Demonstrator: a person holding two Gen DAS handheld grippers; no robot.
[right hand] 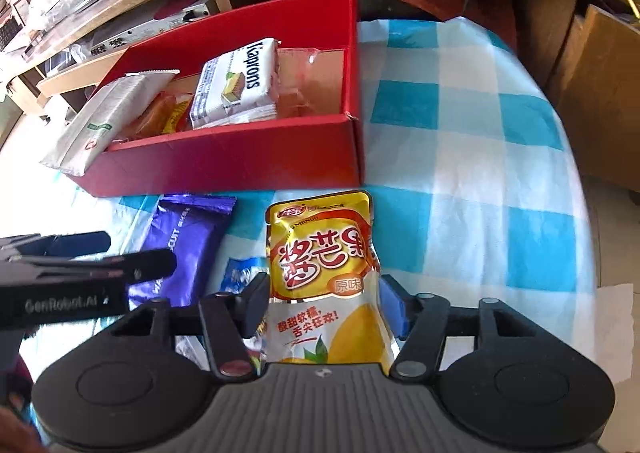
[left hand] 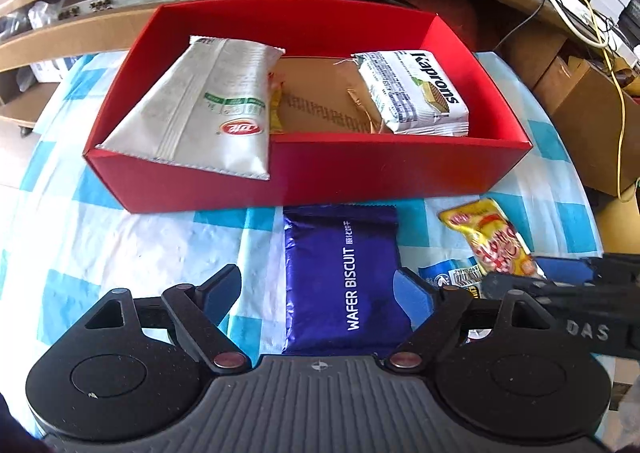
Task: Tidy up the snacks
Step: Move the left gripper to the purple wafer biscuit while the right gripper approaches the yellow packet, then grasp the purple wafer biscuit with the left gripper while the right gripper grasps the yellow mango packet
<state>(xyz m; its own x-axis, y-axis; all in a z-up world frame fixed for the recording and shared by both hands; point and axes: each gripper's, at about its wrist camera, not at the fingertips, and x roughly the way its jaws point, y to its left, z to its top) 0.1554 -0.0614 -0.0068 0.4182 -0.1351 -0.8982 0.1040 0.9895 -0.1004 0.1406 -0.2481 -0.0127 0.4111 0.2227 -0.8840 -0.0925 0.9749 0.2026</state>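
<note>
Surface (right hand: 472, 141) covered by a blue-and-white checked cloth. Directly on it: red box (left hand: 320, 177) toward the far side; purple wafer biscuit pack (left hand: 344, 277) lying flat just in front of the box; yellow mango snack pouch (right hand: 320, 249) to its right; small blue-and-white packet (right hand: 240, 273) between the two, partly hidden.

Both grippers point steeply down, side by side. The left gripper (left hand: 320, 285) has its jaws spread wide; one blue-padded finger (left hand: 414, 293) lies against the edge of what sits between them, while the other finger (left hand: 222, 285) stands clear of it. The right gripper (right hand: 324, 293), just beside it, has its jaws drawn in close, and both fingers (right hand: 256, 297) press on the sides of what lies between them, which buckles there.
</note>
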